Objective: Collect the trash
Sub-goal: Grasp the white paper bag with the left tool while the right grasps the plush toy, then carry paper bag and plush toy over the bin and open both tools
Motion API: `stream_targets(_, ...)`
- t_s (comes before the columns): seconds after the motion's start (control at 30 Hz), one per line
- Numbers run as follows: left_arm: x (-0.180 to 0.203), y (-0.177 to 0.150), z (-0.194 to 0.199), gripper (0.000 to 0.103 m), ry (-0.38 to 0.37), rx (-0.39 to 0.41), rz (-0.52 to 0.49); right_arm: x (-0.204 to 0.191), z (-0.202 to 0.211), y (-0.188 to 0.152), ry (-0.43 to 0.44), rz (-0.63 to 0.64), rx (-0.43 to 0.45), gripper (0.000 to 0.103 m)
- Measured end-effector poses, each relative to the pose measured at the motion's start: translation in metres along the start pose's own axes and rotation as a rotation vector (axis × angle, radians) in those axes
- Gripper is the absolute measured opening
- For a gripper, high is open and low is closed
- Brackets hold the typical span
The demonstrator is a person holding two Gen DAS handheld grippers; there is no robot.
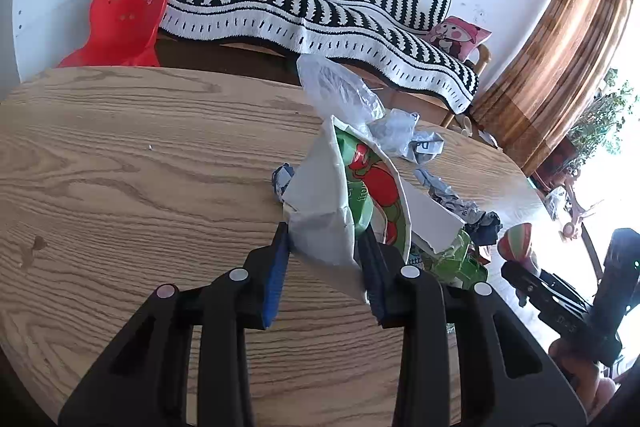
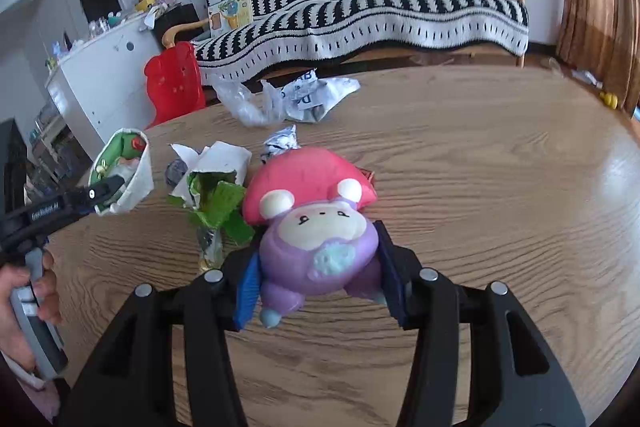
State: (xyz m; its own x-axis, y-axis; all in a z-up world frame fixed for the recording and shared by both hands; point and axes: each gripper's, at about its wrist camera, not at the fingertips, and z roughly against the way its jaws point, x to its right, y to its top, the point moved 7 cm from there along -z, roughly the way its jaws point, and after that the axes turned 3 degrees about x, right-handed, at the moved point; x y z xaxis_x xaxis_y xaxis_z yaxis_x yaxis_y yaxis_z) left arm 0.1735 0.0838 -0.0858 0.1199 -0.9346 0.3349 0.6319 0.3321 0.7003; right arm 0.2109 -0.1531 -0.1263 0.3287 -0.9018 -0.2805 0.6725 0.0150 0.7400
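Observation:
My left gripper is shut on a white paper carton with green and red print, held just above the wooden table; it also shows at the left of the right wrist view. My right gripper is shut on a pink and purple squishy toy over the table's middle; the toy shows at the right edge of the left wrist view. Torn green and white packaging, crumpled paper balls and clear plastic wrap lie on the table.
The round wooden table carries more crumpled printed paper near its far edge. Behind it stand a red plastic chair, a sofa with a black-and-white blanket and a brown curtain.

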Motion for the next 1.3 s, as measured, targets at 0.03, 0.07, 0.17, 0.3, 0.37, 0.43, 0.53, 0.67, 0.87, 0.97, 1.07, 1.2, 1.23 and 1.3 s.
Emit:
stream_targets(0.03, -0.001, 0.0, 0.001, 0.034, 0.004, 0.002, 0.001, -0.002, 0.002, 0.0, 0.006, -0.012, 0.006, 0.051)
stream_targets(0.07, -0.003, 0.001, 0.003, 0.034, 0.01, 0.005, 0.002, -0.004, 0.004, 0.001, 0.003, -0.013, 0.012, 0.051)
stream_targets(0.17, -0.006, 0.003, 0.007, 0.034, 0.023, 0.015, 0.003, -0.008, 0.003, 0.005, -0.007, -0.014, 0.029, 0.051)
stream_targets(0.3, 0.013, 0.007, 0.038, 0.034, -0.028, 0.074, 0.024, -0.005, 0.032, 0.02, 0.009, -0.067, 0.123, 0.051)
stream_targets(0.37, 0.04, 0.006, 0.058, 0.034, -0.084, 0.105, -0.002, 0.002, 0.067, 0.022, 0.022, -0.114, 0.194, 0.051)
stream_targets(0.43, 0.084, -0.005, 0.078, 0.034, -0.147, 0.117, -0.066, 0.012, 0.101, 0.016, 0.026, -0.142, 0.231, 0.051)
stream_targets(0.53, 0.145, -0.042, 0.094, 0.034, -0.249, 0.071, -0.137, 0.036, 0.153, -0.004, -0.043, -0.101, 0.249, 0.051)
stream_targets(0.67, 0.25, -0.123, 0.108, 0.034, -0.428, -0.089, -0.276, 0.09, 0.219, -0.055, -0.103, -0.161, 0.237, 0.051)
stream_targets(0.87, 0.338, -0.25, 0.073, 0.034, -0.477, -0.397, -0.443, 0.189, 0.262, -0.174, -0.199, -0.392, 0.137, 0.052)
stream_targets(0.97, 0.352, -0.301, 0.043, 0.034, -0.444, -0.519, -0.476, 0.228, 0.249, -0.235, -0.189, -0.553, 0.037, 0.052)
stream_targets(1.07, 0.356, -0.336, 0.027, 0.034, -0.419, -0.57, -0.528, 0.246, 0.237, -0.275, -0.169, -0.633, -0.02, 0.051)
stream_targets(1.2, 0.341, -0.363, 0.007, 0.034, -0.376, -0.689, -0.492, 0.253, 0.228, -0.29, -0.142, -0.664, -0.062, 0.051)
stream_targets(1.23, 0.338, -0.362, 0.0, 0.034, -0.368, -0.702, -0.485, 0.255, 0.226, -0.288, -0.127, -0.668, -0.064, 0.051)
stream_targets(1.3, 0.339, -0.363, -0.004, 0.034, -0.352, -0.688, -0.519, 0.257, 0.224, -0.285, -0.125, -0.653, -0.07, 0.051)
